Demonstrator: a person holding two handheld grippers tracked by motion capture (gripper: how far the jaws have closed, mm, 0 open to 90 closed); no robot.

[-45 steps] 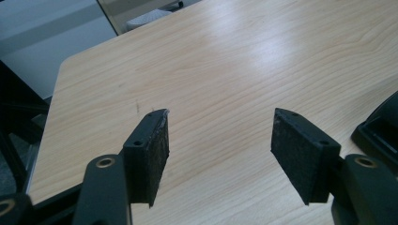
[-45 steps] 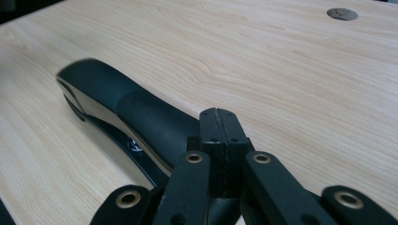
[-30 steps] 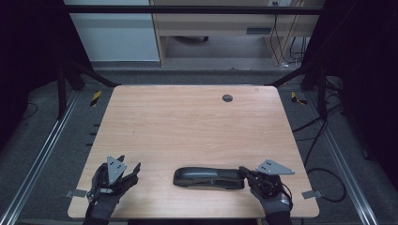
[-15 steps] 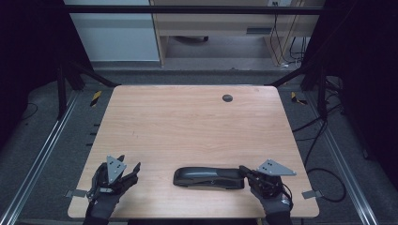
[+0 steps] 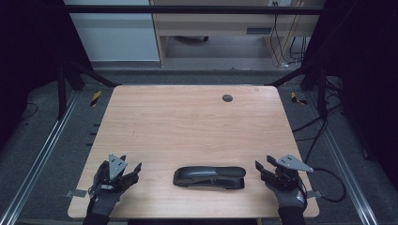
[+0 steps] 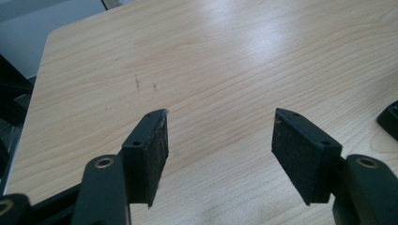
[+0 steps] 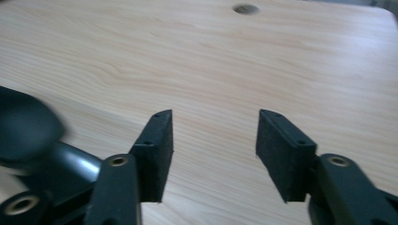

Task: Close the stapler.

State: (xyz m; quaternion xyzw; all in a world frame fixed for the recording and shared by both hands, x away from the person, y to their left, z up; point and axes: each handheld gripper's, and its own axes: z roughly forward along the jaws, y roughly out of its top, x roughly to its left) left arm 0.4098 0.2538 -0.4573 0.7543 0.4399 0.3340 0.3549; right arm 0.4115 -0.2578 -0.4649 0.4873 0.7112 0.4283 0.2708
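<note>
A black stapler (image 5: 209,177) lies flat on the wooden bench (image 5: 187,126), close to the near edge and about in the middle from left to right. It is long and low, and it lies sideways, along the near edge. Its top is smooth and a little shiny. In the right gripper view, one rounded, blurry black end of it (image 7: 28,136) shows at the left side. In the left gripper view, a small black corner of it (image 6: 389,119) shows at the right edge.

Blurred stapler (image 7: 28,129), cut off left
</note>
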